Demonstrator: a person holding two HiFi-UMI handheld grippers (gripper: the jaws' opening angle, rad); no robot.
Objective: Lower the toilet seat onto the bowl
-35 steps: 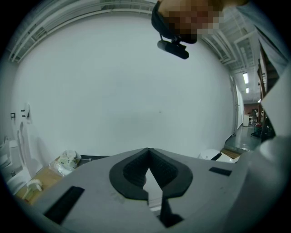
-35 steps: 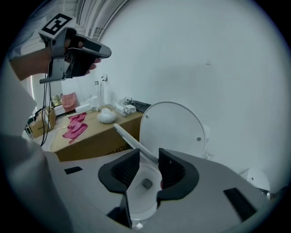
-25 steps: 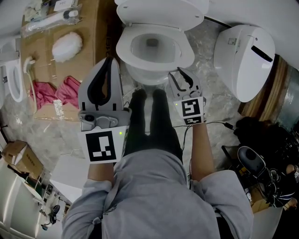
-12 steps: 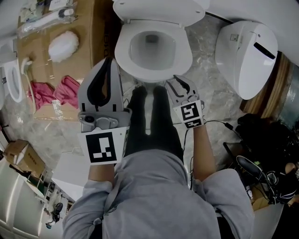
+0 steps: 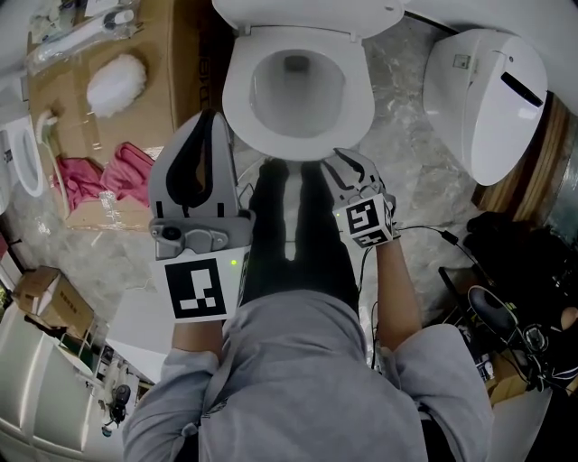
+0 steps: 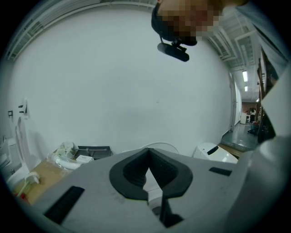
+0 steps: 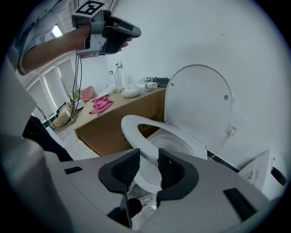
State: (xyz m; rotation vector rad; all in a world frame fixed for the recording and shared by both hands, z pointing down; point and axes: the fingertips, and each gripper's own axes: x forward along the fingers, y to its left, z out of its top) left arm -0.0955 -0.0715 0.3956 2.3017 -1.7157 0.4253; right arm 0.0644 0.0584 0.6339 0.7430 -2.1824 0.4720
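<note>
The toilet seat (image 5: 237,95) is at twelve o'clock in my head view, low over the bowl (image 5: 298,90); I cannot tell if it rests flat. The lid (image 5: 307,13) stands up behind. My right hand-held gripper (image 5: 348,162), at the seat's five o'clock, has its jaws apart, holding nothing. My left hand-held gripper (image 5: 214,117), at eight o'clock, is closed and empty.

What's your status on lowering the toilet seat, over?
Left gripper jaws shut, empty; right gripper jaws apart, empty, aimed at the bowl. Toilet seat tilted, front off the bowl, lid upright. Nothing seen in the way.
</note>
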